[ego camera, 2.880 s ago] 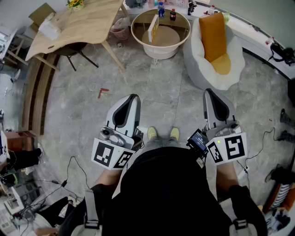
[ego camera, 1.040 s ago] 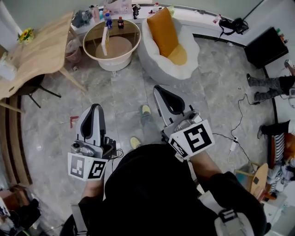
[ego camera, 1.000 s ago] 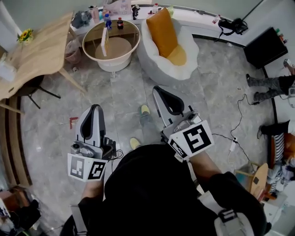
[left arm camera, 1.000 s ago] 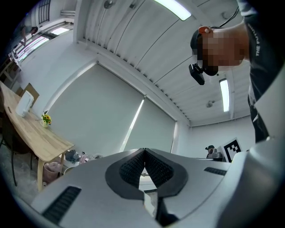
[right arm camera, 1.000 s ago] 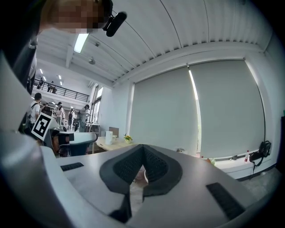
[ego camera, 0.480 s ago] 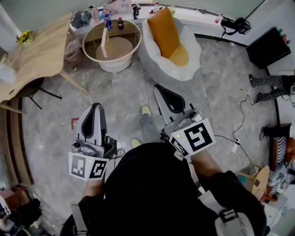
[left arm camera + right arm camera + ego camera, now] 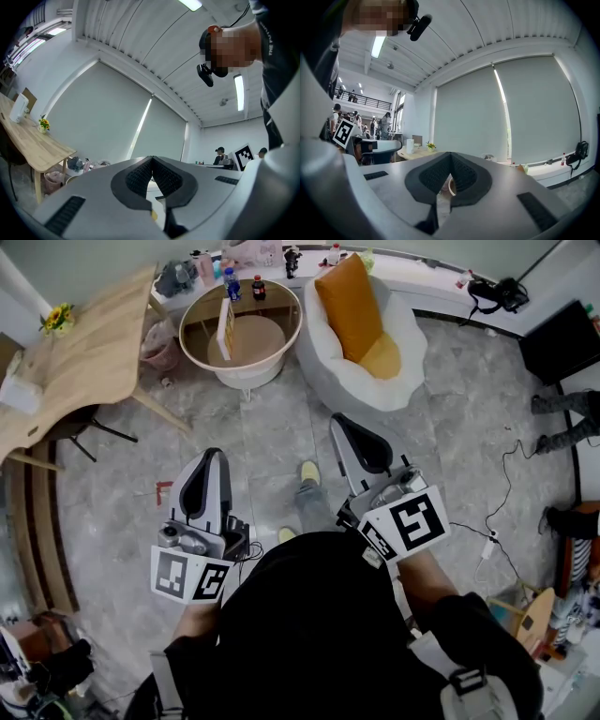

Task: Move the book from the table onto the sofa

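The book (image 7: pixel 225 327) stood on the table (image 7: pixel 244 371), not yet on the sofa (image 7: pixel 337 381); the left gripper (image 7: pixel 212 460) and right gripper (image 7: pixel 343 423) were pressed together, empty.

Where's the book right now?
In the head view the book stands upright on the round table near the top, left of centre, just left of the white sofa.

The book (image 7: pixel 225 326) is standing upright on the round table (image 7: pixel 253 338). The sofa (image 7: pixel 328 371) is sitting just right of that table, the wooden desk (image 7: pixel 94 362) left of it. Two bottles (image 7: pixel 232 282) are standing at its far edge.
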`<state>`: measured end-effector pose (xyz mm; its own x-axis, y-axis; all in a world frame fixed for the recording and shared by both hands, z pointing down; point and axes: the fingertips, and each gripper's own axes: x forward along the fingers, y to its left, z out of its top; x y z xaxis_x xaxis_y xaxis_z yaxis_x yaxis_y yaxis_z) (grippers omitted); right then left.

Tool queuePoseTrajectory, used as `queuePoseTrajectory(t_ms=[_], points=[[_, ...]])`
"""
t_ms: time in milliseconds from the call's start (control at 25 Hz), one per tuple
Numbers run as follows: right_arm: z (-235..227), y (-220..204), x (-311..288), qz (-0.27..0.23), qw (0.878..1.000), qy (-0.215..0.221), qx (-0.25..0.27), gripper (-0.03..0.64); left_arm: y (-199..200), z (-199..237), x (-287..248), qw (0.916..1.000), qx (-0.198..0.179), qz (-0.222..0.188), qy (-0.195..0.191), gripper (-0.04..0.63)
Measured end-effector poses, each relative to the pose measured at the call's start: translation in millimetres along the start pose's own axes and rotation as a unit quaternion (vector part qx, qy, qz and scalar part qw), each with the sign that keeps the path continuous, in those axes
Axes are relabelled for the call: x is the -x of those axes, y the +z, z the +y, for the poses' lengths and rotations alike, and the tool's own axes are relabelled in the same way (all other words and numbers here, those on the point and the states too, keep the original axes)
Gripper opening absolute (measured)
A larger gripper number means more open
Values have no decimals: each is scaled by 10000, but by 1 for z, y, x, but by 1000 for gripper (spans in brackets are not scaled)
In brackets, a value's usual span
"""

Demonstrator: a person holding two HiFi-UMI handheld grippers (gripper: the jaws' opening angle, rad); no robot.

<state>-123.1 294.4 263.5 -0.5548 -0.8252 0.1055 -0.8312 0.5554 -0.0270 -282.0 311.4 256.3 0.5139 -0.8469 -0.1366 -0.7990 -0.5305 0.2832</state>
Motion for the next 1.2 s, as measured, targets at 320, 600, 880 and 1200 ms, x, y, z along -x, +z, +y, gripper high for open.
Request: queuePoseTrajectory(t_ms=[320, 600, 880, 1200], points=[[-45, 4, -46, -29, 9999, 43, -148, 9, -5, 24, -60, 9999, 24, 157, -21, 11], [-94, 12, -74, -10, 9999, 28, -165, 9, -10, 27, -121, 9997, 67, 213, -112, 12], [-144, 13, -90, 26, 9998, 38, -217, 9, -18, 28, -169, 9995, 97, 309, -67, 11], [-171, 5, -125, 73, 9993, 203, -312, 9, -21, 46, -203, 9992, 41, 381, 112, 12]])
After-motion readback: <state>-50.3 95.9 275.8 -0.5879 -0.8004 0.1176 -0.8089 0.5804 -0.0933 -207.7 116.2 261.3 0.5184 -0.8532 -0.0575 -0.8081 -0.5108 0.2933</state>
